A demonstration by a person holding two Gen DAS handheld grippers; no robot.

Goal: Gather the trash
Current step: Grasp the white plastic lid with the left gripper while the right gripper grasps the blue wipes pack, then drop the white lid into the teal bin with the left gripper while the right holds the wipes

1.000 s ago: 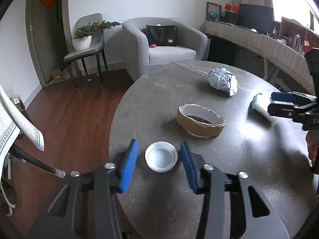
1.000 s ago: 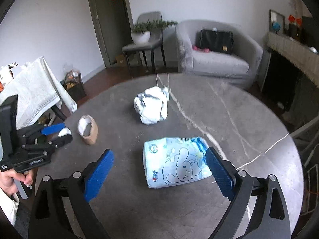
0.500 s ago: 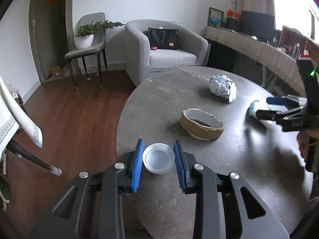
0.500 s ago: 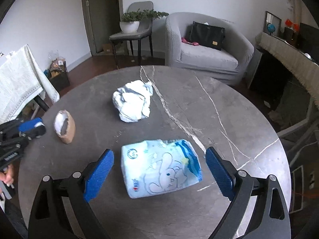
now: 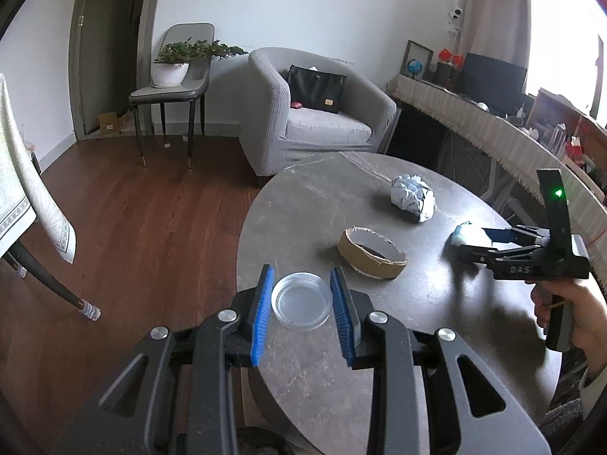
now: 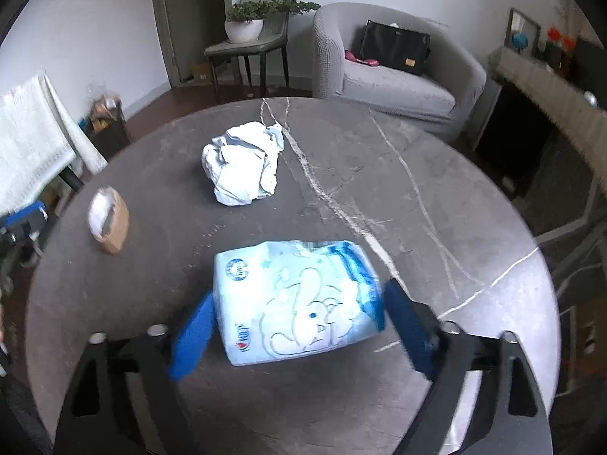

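My left gripper is shut on a round white plastic lid and holds it over the near left edge of the round dark table. My right gripper has closed in on a light blue tissue pack; both blue pads touch its sides, and the pack lies on the table. From the left wrist view the right gripper is at the pack. A cardboard tape ring and a crumpled white wad lie on the table.
A grey armchair with a black bag stands beyond the table. A chair with a potted plant stands by the door. A cloth-covered table is at the left. A long fringed counter runs along the right.
My left gripper closed on the lid and lifted it toward the table edge. My right gripper moved forward over the tissue pack and closed on its sides.
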